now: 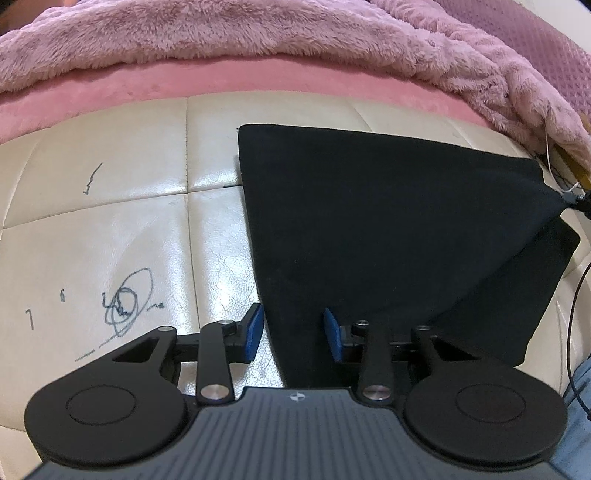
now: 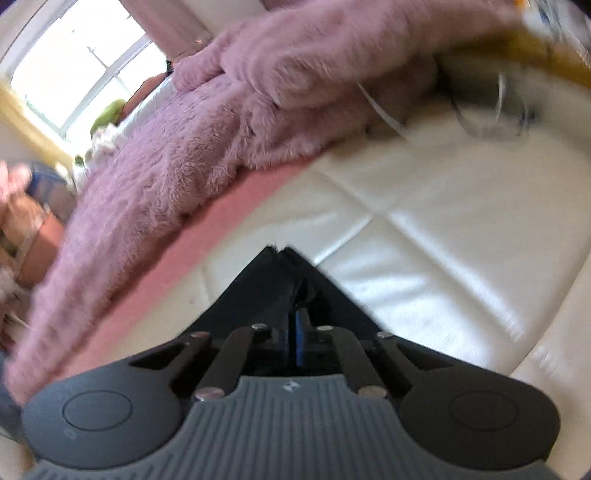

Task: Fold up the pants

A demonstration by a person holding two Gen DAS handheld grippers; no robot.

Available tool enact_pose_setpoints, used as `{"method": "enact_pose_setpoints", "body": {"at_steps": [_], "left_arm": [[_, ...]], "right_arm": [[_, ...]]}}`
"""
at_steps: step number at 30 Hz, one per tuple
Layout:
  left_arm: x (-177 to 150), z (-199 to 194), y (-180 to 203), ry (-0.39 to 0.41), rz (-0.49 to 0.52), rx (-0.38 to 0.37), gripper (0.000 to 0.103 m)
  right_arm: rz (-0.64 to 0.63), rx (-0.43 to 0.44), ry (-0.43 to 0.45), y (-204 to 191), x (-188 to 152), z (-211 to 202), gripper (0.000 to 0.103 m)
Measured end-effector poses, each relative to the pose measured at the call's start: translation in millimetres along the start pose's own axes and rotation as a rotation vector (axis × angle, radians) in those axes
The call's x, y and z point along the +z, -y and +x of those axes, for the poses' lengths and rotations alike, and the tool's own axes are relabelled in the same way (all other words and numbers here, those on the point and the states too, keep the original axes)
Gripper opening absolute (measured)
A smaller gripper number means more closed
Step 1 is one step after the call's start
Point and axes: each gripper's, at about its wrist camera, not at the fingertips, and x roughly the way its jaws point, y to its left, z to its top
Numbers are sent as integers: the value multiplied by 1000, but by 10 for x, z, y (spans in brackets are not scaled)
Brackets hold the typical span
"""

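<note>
The black pants (image 1: 388, 229) lie folded on a cream quilted leather surface (image 1: 110, 221), a flat dark slab of matte, soft-looking cloth with a straight left edge and a squared far-left corner. In the left wrist view their right side is drawn up into a taut point toward the right edge of the picture, and a lower layer lies flat on the cushion beneath that raised flap.

The left tool (image 1: 293, 334) points steeply down over the near left edge of the pants. Its blue pads (image 1: 255, 332) stand spread: the left pad is over bare leather just beside the cloth edge, the right one over the cloth, and neither presses on the fabric.

The right tool (image 2: 297, 332) is pressed together, pinching a corner of the pants (image 2: 273, 288); black cloth fans out from its tips into a triangular peak above the cream surface (image 2: 443, 240). This view is blurred.

The leather is glossy, stitched into square panels, and carries dark pen scribbles (image 1: 125, 302) to the left of the pants. Behind it runs a band of smooth pink velvet-like fabric (image 1: 258, 83), and over that a shaggy mauve plush blanket (image 1: 221, 33) lies bunched in folds. A thin black cable (image 1: 576, 314) hangs at the right edge. A bright window (image 2: 74, 74) shows far off in the right wrist view.
</note>
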Motion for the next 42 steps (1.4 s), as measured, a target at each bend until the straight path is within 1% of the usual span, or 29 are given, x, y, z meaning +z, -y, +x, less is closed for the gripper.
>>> {"method": "enact_pose_setpoints", "body": {"at_steps": [2, 4, 5, 7, 10, 12, 13, 14, 16, 17, 18, 22, 25, 27, 28, 30, 31, 32, 33, 34, 35, 36, 39, 42], "left_arm": [[0, 2, 4, -6, 10, 5, 39], [-5, 4, -1, -4, 11, 3, 39], [-5, 2, -1, -3, 12, 3, 39], [0, -2, 7, -3, 19, 5, 39], [20, -39, -33, 4, 4, -18, 40], [24, -102, -112, 38, -31, -53, 42], [36, -134, -163, 61, -51, -65, 45], [53, -158, -213, 81, -75, -73, 49], [113, -174, -326, 110, -135, -76, 51], [150, -163, -383, 116, -165, -82, 51], [184, -145, -436, 120, -193, -90, 51], [285, 36, -616, 116, -306, -166, 51], [310, 162, -642, 115, -342, -200, 51], [323, 208, -622, 132, -335, -210, 51], [331, 224, -606, 137, -329, -212, 50], [339, 256, -591, 147, -321, -215, 44], [342, 272, -579, 153, -314, -207, 37], [337, 289, -564, 156, -313, -196, 26], [332, 296, -573, 159, -321, -188, 22], [328, 298, -593, 160, -337, -194, 16], [327, 295, -606, 160, -353, -202, 13], [326, 280, -609, 160, -367, -199, 12], [342, 215, -574, 143, -381, -151, 10], [334, 108, -713, 109, -402, -117, 10]], "right_arm": [[-81, -90, -31, -18, -46, 108, 0], [-179, -207, -35, -24, -123, 222, 0], [-196, -226, -37, 10, -147, 250, 0], [-142, -212, -39, 116, -151, 239, 0], [-147, -199, -5, 122, -152, 112, 0], [-192, -177, 23, 49, -171, 4, 0], [-226, -159, 39, -21, -180, -51, 0], [-259, -140, 52, -97, -188, -87, 0], [-311, -91, 73, -226, -196, -99, 2], [-335, -65, 74, -293, -197, -94, 4], [-362, -47, 72, -373, -216, -74, 4], [-469, -11, 45, -669, -352, 102, 4], [-477, 17, 33, -797, -456, 203, 4], [-466, 37, 32, -831, -526, 247, 9], [-462, 43, 32, -840, -559, 266, 12], [-473, 50, 26, -856, -614, 294, 13], [-484, 54, 24, -862, -637, 301, 13], [-494, 54, 22, -853, -651, 294, 14], [-498, 46, 21, -849, -655, 299, 14], [-496, 39, 22, -844, -653, 306, 15], [-489, 35, 22, -829, -655, 310, 17], [-484, 27, 23, -815, -654, 313, 18], [-503, 3, 13, -826, -674, 344, 18], [-551, -23, -27, -873, -731, 383, 18]]}}
